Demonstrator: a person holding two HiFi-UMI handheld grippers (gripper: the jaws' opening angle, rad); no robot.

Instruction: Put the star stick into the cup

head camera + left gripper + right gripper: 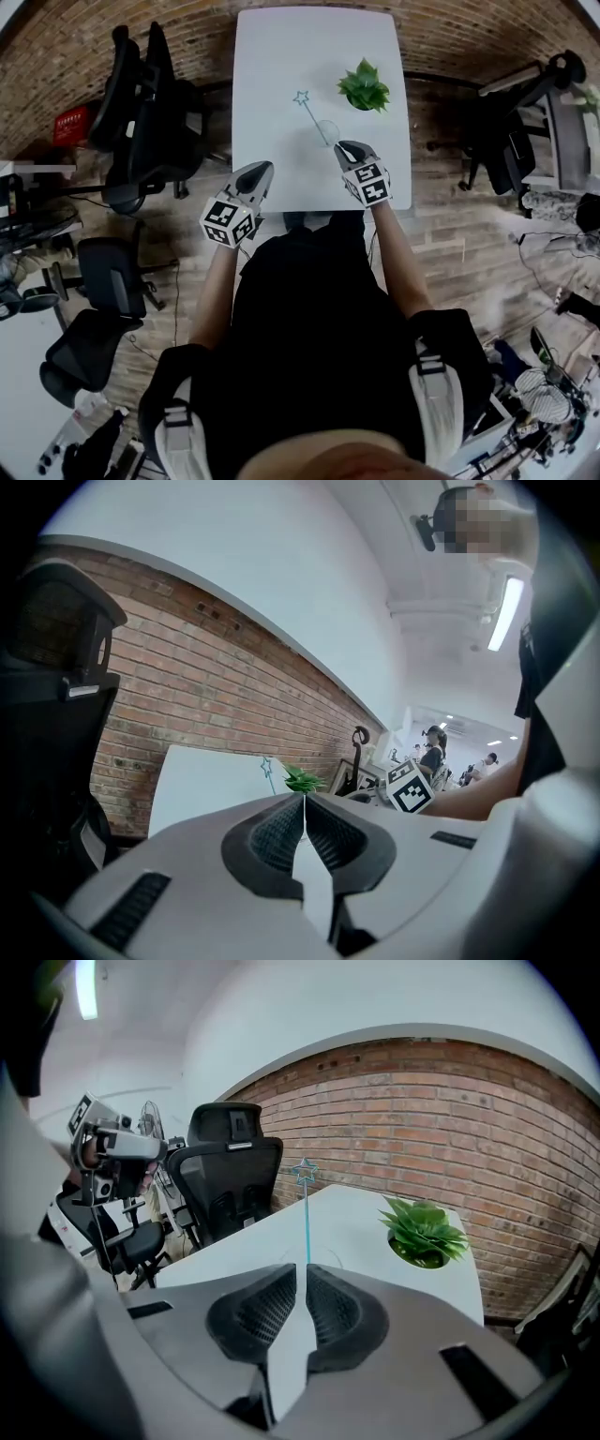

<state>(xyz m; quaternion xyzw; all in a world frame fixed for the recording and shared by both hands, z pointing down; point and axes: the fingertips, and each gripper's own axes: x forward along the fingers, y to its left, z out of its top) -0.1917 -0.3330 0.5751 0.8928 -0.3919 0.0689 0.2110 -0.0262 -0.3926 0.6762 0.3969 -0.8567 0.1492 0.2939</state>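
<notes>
A thin blue star stick (pixel 314 117) slants over the white table (pixel 281 56), its star (pixel 301 97) at the far end. My right gripper (pixel 345 147) is shut on the stick's near end. In the right gripper view the stick (pixel 307 1222) rises straight from between the jaws to the star (pixel 305 1171). A clear cup (pixel 328 131) stands on the table just beyond that gripper, and the stick crosses its left edge. My left gripper (pixel 262 170) hovers at the table's near left, shut (pixel 305 801) with nothing in it.
A small green potted plant (pixel 364 86) stands at the table's far right, close to the cup; it also shows as the plant (pixel 422 1232). Black office chairs (pixel 141 103) stand left of the table, more furniture at the right. A brick wall (pixel 450 1119) lies beyond.
</notes>
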